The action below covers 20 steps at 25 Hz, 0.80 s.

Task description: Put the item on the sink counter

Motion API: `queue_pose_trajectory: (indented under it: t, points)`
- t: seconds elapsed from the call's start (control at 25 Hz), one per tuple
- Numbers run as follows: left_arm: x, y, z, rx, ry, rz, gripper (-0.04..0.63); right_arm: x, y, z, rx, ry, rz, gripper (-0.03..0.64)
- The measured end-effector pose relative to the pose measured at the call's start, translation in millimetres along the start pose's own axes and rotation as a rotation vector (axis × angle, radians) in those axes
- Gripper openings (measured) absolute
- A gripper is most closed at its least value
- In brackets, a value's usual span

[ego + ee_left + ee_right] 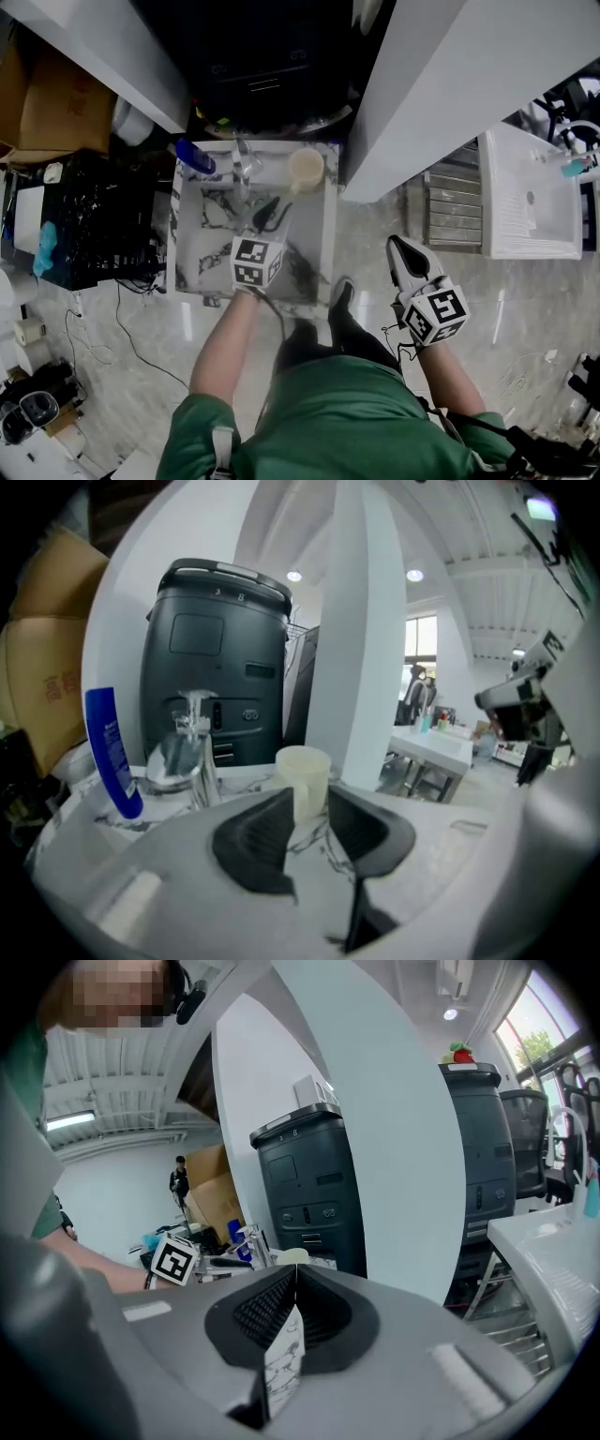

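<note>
A cream cup (306,169) stands upright on the back rim of the marble sink counter (323,234), right of the chrome faucet (246,161). My left gripper (268,214) hovers over the basin just short of the cup, open, with nothing between its pads. In the left gripper view the cup (302,778) shows through the gap of the left gripper (307,801), apart from both pads. My right gripper (399,247) hangs over the floor to the right of the counter, shut and empty. The right gripper (293,1274) has its jaws meeting.
A blue bottle (195,157) stands at the counter's back left corner. A dark machine (211,658) rises behind the counter, and a white pillar (441,84) to its right. A white sink unit (530,192) sits far right. A black crate (84,225) and cables lie left.
</note>
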State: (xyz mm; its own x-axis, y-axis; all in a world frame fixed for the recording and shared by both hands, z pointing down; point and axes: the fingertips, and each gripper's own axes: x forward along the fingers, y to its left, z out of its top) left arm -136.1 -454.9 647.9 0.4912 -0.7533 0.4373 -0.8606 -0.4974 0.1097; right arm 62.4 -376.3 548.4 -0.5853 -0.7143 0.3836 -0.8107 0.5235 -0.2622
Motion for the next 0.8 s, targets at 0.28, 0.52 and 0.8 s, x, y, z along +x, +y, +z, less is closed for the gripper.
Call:
queue_pose_trajectory:
  t: [0.28,0.52,0.8]
  points:
    - [-67,-16,56,0.0,-0.12,0.03,0.095,-1,25,30,-0.035,-0.072,0.026,0.002]
    - [-127,-20,103,0.014,-0.227,0.119,-0.002,-10,48,63,-0.073,-0.141,0.038,0.002]
    - [-186,-25,151,-0.003,-0.32,0.195,-0.002,-36,72,107,-0.153,-0.227,0.046,0.002]
